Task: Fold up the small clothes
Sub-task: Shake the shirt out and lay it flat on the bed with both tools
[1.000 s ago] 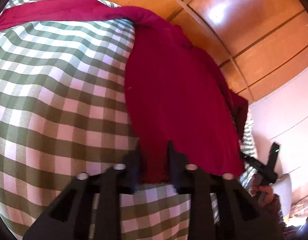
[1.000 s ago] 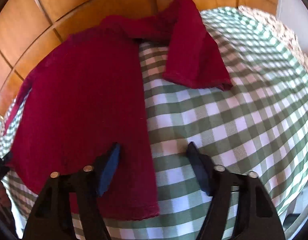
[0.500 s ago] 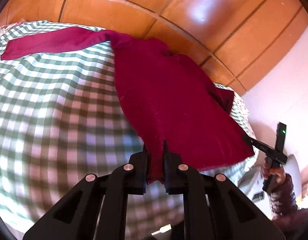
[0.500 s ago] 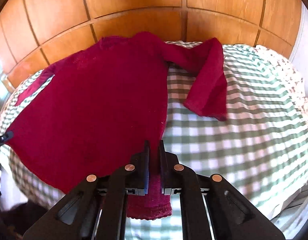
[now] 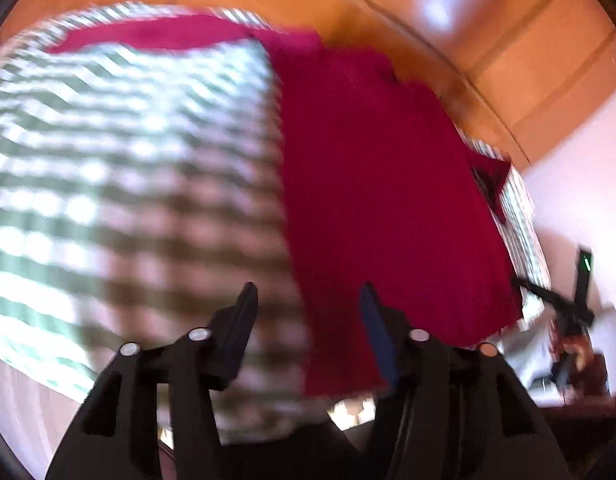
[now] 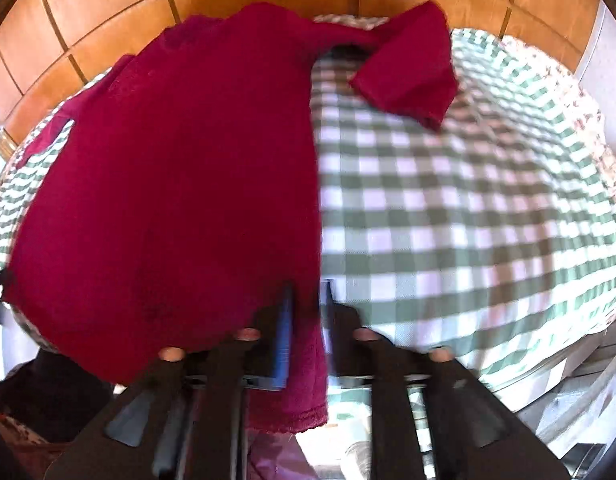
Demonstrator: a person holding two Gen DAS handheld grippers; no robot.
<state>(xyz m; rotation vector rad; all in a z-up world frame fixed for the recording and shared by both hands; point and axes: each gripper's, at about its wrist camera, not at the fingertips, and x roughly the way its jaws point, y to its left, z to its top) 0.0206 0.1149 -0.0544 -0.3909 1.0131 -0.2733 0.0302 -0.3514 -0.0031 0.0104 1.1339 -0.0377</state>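
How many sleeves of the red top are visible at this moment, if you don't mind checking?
2. One sleeve lies bent over the checked cloth at the far right; the other trails off at the far left, partly hidden.

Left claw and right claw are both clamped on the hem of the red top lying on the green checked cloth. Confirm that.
Not quite. The right claw is clamped on the hem of the red top on the green checked cloth, as the right wrist view shows. The left claw is not: the left wrist view shows its jaws wide apart, gripping nothing, with the top's edge under the gap.
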